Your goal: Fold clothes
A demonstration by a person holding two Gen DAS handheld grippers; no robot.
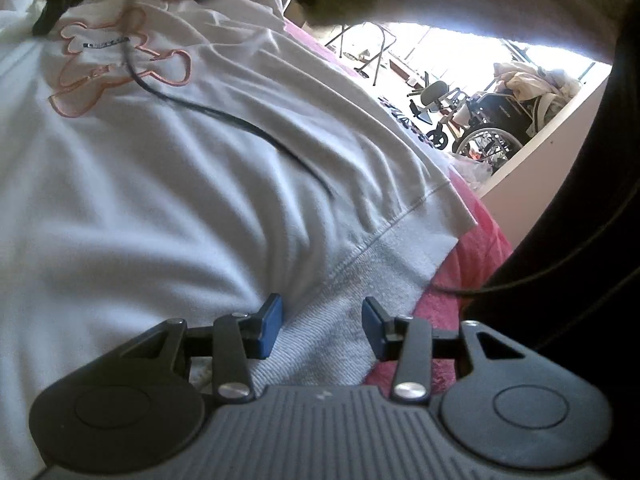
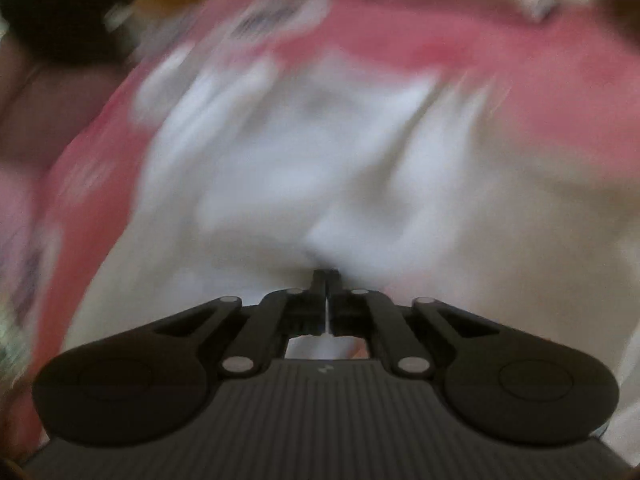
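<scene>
**A:** While the left gripper (image 1: 322,328) is held with its blue pads (image 1: 270,326) spread wide and nothing between them, the ribbed hem (image 1: 320,316) of the white sweatshirt (image 1: 160,208) is sat right in the gap. Nothing's actually pinched there, though. The right gripper (image 2: 325,276) is shut tight, and a sliver of white cloth seems to be caught between the fingers, but that view is badly smeared, so it can't be sworn to.

**B:** And the sweatshirt itself?

**A:** It's spread over a pink blanket (image 1: 472,248), wrinkled, with the pink bear outline (image 1: 120,64) printed up near the far end. A black cable (image 1: 240,124) is draped straight across the chest. Whether a fold has been made already or the thing is just laid out can't be told from this.

**B:** So what could go sideways, lol?

**A:** A few things, probably. If the left pads are closed too deep, the pink blanket underneath could get grabbed along with the hem, and both would be dragged. If only one side is pulled while the other stays loose, the cloth would likely be skewed and the wrinkles bunched. That cable could also be trapped inside a fold, or snagged. And with the right side blurred like that, a thin pinch of fabric could easily be slipped out.
</scene>
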